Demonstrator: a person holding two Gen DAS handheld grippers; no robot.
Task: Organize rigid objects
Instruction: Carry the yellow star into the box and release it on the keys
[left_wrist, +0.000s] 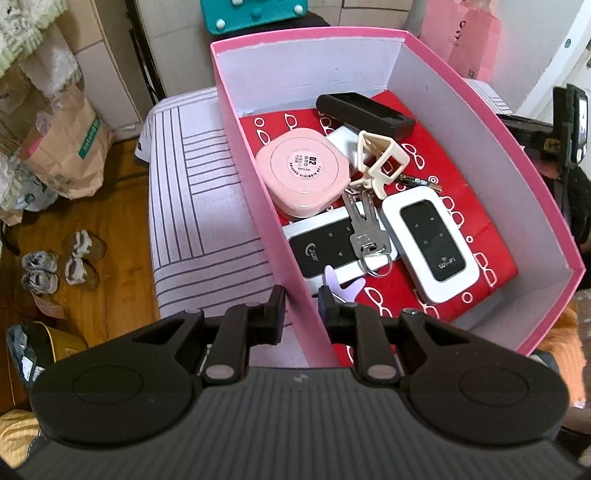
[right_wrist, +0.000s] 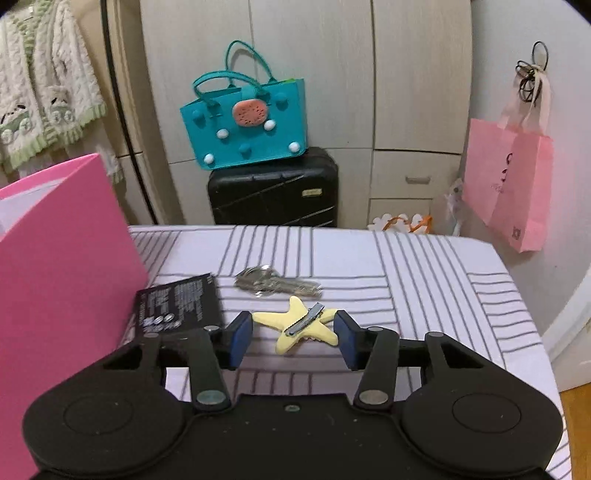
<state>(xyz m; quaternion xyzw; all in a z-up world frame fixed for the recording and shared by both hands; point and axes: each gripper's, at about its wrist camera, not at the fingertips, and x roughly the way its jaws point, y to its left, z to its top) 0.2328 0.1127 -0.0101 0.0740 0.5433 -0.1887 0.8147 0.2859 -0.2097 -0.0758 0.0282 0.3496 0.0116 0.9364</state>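
In the left wrist view a pink box (left_wrist: 369, 37) stands on the striped cloth. It holds a pink compact (left_wrist: 303, 171), two white pocket routers (left_wrist: 430, 242), a bunch of keys (left_wrist: 365, 225), a cream clip (left_wrist: 380, 158), a black case (left_wrist: 364, 114) and a purple star clip (left_wrist: 347, 288). My left gripper (left_wrist: 301, 310) is shut on the box's near left wall, one finger outside and one inside. In the right wrist view a yellow starfish hair clip (right_wrist: 295, 325) lies on the cloth between the pads of my right gripper (right_wrist: 293, 332), which stands open around it.
Beyond the starfish lie another bunch of keys (right_wrist: 277, 284) and a black printed card (right_wrist: 177, 306), beside the pink box's outer wall (right_wrist: 55, 258). A teal bag (right_wrist: 247, 125) sits on a black suitcase (right_wrist: 273, 192) behind the table. A pink paper bag (right_wrist: 513, 184) hangs at right.
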